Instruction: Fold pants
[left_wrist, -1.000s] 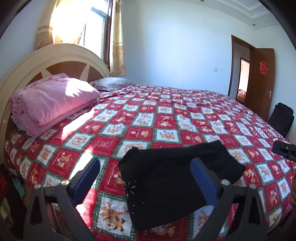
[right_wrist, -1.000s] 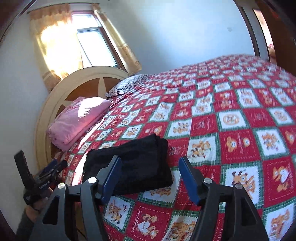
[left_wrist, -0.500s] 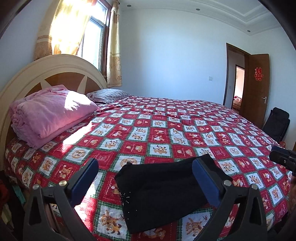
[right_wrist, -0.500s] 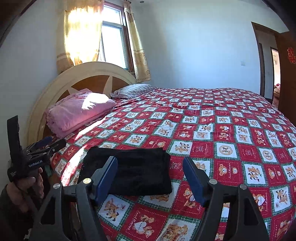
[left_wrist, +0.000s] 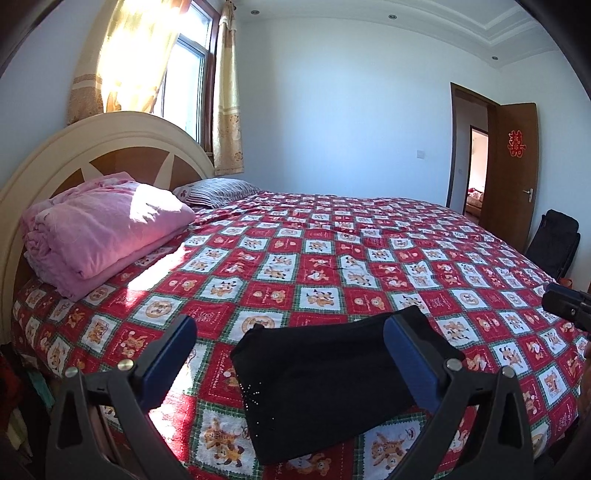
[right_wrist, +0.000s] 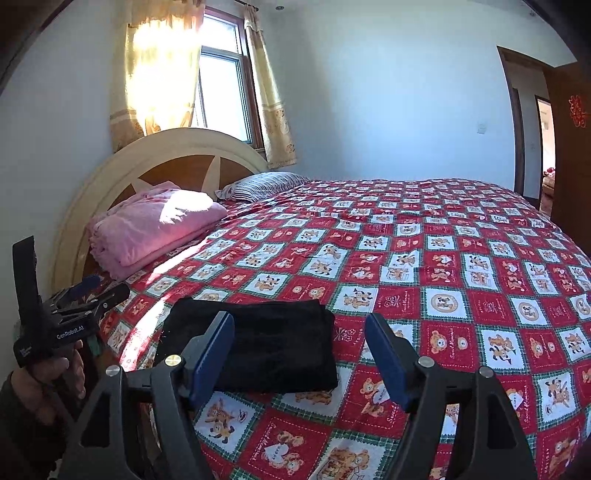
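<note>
The black pants (left_wrist: 325, 384) lay folded flat on the bedspread (left_wrist: 332, 266) just ahead of both gaping, empty grippers, left (left_wrist: 291, 358) and right (right_wrist: 301, 354), so withdrawing straight back without snagging seemed wisest.

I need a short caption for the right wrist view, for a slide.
Folded black pants lie on the red patchwork bedspread; the open right gripper hovers above, empty.

pink blanket (left_wrist: 103, 229) folded at headboard (left_wrist: 110, 147) | striped pillow (left_wrist: 221, 190) beside it | door (left_wrist: 515, 162) open
</note>
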